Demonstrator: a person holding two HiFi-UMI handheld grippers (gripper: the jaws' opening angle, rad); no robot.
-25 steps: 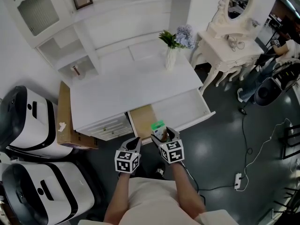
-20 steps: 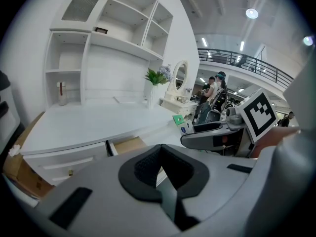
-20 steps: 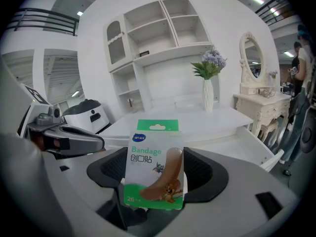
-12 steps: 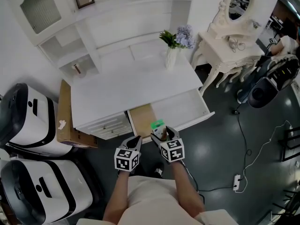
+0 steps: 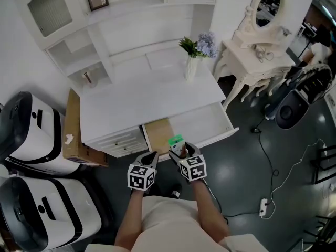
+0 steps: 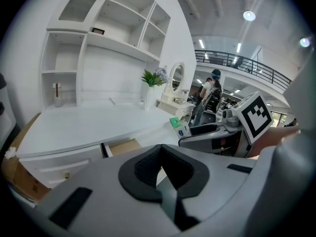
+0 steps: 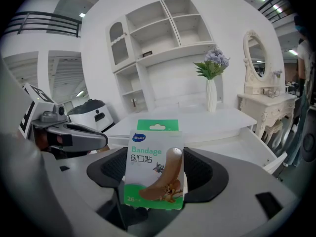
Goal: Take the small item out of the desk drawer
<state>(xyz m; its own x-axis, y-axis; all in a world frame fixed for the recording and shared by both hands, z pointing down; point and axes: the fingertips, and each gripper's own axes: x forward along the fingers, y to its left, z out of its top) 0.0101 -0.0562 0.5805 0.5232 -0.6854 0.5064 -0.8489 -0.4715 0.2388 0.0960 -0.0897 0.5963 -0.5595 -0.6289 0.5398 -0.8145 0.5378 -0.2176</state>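
A small green-and-white bandage pack (image 7: 155, 164) stands upright between the jaws of my right gripper (image 7: 154, 181), which is shut on it. In the head view the bandage pack (image 5: 177, 140) shows above the right gripper (image 5: 181, 151), just in front of the open white desk drawer (image 5: 199, 121). My left gripper (image 5: 148, 160) hangs beside it to the left, shut with nothing in it. Seen from the left gripper view, the left gripper (image 6: 162, 174) has its jaws together, and the bandage pack (image 6: 178, 126) sticks up from the right gripper (image 6: 207, 132).
The white desk (image 5: 147, 96) carries a vase of flowers (image 5: 192, 56) at its back right. A cardboard box (image 5: 76, 133) leans at the desk's left. Two white machines (image 5: 31, 140) stand at the left. A white dressing table (image 5: 257, 51) stands at the right. Cables and a power strip (image 5: 262, 206) lie on the dark floor.
Both grippers stay almost in place, the right still holding the pack. At the far right, a person and a round dark machine have shifted.
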